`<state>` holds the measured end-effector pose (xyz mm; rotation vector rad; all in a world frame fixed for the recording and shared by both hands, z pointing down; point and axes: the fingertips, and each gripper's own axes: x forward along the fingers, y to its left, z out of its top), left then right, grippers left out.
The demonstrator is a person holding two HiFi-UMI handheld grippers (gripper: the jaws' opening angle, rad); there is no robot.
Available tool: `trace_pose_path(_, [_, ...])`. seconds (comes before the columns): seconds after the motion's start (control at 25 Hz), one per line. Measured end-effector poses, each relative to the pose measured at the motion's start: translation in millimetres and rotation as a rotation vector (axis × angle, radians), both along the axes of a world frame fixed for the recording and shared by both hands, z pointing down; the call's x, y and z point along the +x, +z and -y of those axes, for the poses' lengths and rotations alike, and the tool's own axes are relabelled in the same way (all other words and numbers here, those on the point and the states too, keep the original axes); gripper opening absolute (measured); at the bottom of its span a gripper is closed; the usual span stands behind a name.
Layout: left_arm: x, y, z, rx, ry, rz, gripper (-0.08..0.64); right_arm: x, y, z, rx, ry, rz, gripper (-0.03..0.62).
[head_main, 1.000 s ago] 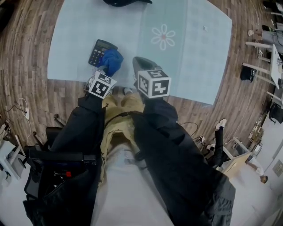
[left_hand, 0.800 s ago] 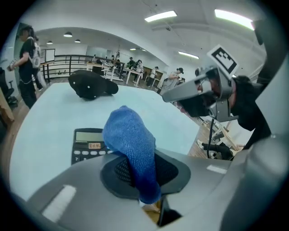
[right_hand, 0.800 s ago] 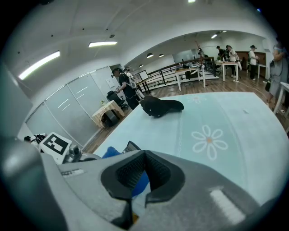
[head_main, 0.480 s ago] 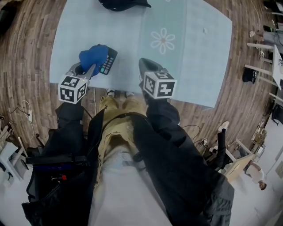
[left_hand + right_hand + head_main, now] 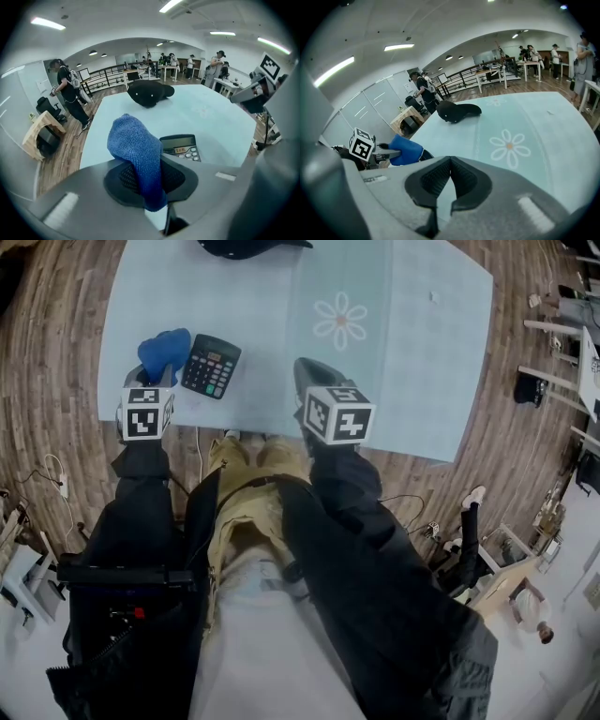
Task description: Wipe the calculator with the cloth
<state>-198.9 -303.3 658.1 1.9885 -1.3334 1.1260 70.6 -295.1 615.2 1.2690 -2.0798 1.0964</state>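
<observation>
Cloth [image 5: 164, 351]: solid blue, knitted texture. Calculator [image 5: 211, 366]: black body, pale keys. Tabletop [image 5: 422, 381]: pale blue-green, faint grid, one white flower [image 5: 340, 319] with orange centre. Floor [image 5: 56, 381]: brown wood grain.

Pale blue worktop [image 5: 422, 381], near-left corner: calculator [image 5: 211, 365], flat, keys up. Blue cloth [image 5: 164, 351] just left of it, bunched at left gripper [image 5: 161, 377] tip. Right gripper [image 5: 307, 381] over near edge. Black object [image 5: 248, 246] at far edge.

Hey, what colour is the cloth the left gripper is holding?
Blue. The cloth shows best in the left gripper view.
</observation>
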Motion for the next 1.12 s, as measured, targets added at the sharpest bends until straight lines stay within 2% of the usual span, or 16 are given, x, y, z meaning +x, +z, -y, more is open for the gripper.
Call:
trace_pose_path(0.12, [7,24,-6,-0.041,0.041,0.048,0.063,0,3,1,-0.010,-0.001,-0.001,-0.002])
trace_pose_path(0.2, [17,38,-12,-0.069,0.083,0.054,0.063,-1,4,0,-0.014,-0.002,0.001,-0.002])
trace_pose_path(0.44, [58,72,-38,-0.176,0.199,0.018,0.063,-4,2,-3,-0.018,-0.002,-0.001,-0.002])
trace_pose_path(0.6, [73,80,-47,-0.205,0.219,-0.003,0.063,-3,2,-3,-0.016,0.001,0.002,-0.002])
trace_pose_path(0.96, [123,84,-82,-0.263,0.362,-0.097,0.063,-6,1,-8,-0.004,-0.004,0.006,-0.002])
trace_pose_path(1.12, [148,78,-96,-0.305,0.384,-0.219,0.063,-6,1,-7,0.008,-0.004,0.002,-0.002])
